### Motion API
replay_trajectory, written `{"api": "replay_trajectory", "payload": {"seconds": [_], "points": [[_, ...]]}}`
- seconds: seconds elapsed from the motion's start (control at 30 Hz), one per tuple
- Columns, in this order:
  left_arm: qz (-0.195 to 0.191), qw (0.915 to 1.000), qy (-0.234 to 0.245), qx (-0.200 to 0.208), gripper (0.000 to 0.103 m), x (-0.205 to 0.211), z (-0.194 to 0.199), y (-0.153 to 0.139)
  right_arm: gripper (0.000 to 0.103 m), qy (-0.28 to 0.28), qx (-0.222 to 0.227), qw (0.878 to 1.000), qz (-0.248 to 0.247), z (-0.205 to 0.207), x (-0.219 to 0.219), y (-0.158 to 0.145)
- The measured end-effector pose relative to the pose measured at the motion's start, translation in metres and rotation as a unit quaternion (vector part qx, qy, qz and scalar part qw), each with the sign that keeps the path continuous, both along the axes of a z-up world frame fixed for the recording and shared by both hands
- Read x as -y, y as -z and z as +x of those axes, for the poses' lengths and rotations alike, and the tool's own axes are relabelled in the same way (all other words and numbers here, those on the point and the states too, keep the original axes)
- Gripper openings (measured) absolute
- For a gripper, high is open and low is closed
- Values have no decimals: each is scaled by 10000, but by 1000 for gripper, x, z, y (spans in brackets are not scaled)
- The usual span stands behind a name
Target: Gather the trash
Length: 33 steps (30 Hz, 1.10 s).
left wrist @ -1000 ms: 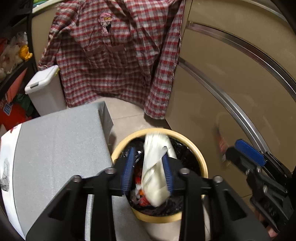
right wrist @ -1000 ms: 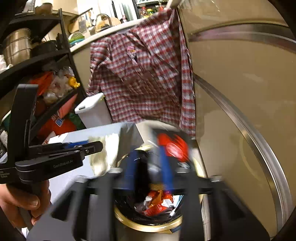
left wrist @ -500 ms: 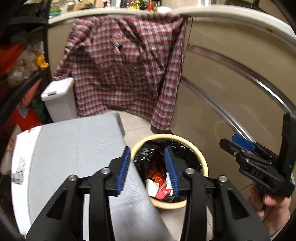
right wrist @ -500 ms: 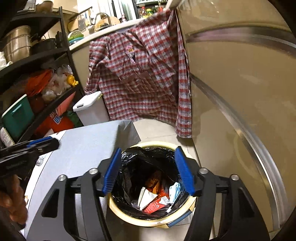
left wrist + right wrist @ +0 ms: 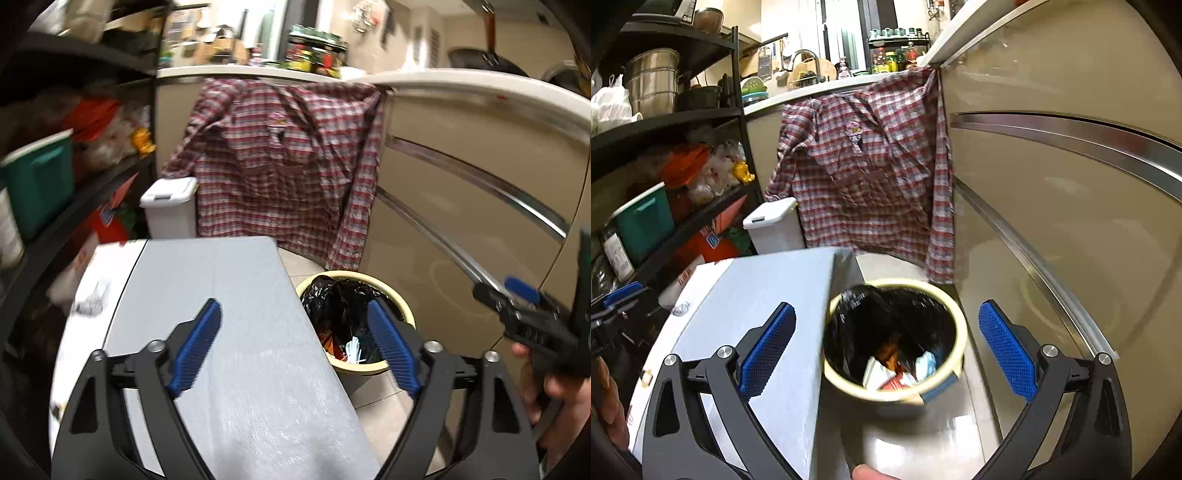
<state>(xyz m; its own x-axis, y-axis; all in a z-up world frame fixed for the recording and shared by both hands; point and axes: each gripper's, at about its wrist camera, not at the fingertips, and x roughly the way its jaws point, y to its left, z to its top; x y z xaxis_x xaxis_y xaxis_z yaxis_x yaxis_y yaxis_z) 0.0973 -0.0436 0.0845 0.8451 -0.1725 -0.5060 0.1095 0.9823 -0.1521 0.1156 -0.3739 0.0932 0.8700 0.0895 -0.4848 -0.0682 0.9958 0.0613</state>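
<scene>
Left gripper (image 5: 295, 341) and right gripper (image 5: 886, 345), jaws opening and empty. The cream round bin with black liner (image 5: 960, 325) holding wrappers sits below-ahead of the right gripper, right of the left.

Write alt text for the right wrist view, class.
The right gripper, its blue-padded jaws opening and empty, points down at a yellow-rimmed bin with a black liner, holding wrappers. A grey-topped box stands left of it; a plaid shirt hangs behind.

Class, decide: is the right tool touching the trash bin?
Apart. The right wrist view shows the right tool with its jaws opening, empty, and clear floor between each pad and the trash bin.
</scene>
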Motion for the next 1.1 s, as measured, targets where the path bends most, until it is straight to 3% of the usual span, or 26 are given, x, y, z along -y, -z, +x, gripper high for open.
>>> {"api": "replay_trajectory", "payload": {"seconds": [0.17, 0.33, 0.5, 1.1], "points": [[-122, 9991, -347, -230, 89, 8, -17, 31, 98, 334, -39, 9994, -91, -31, 6, 17], [11, 9984, -67, -564, 89, 23, -23, 57, 98, 390, -139, 9988, -270, -35, 3, 35], [53, 9986, -126, -511, 89, 23, -23, 61, 98, 402, -321, 9980, -371, -29, 0, 44], [96, 9987, -51, -508, 89, 27, -24, 64, 98, 361, -321, 9971, -584, -23, -9, 45]]}}
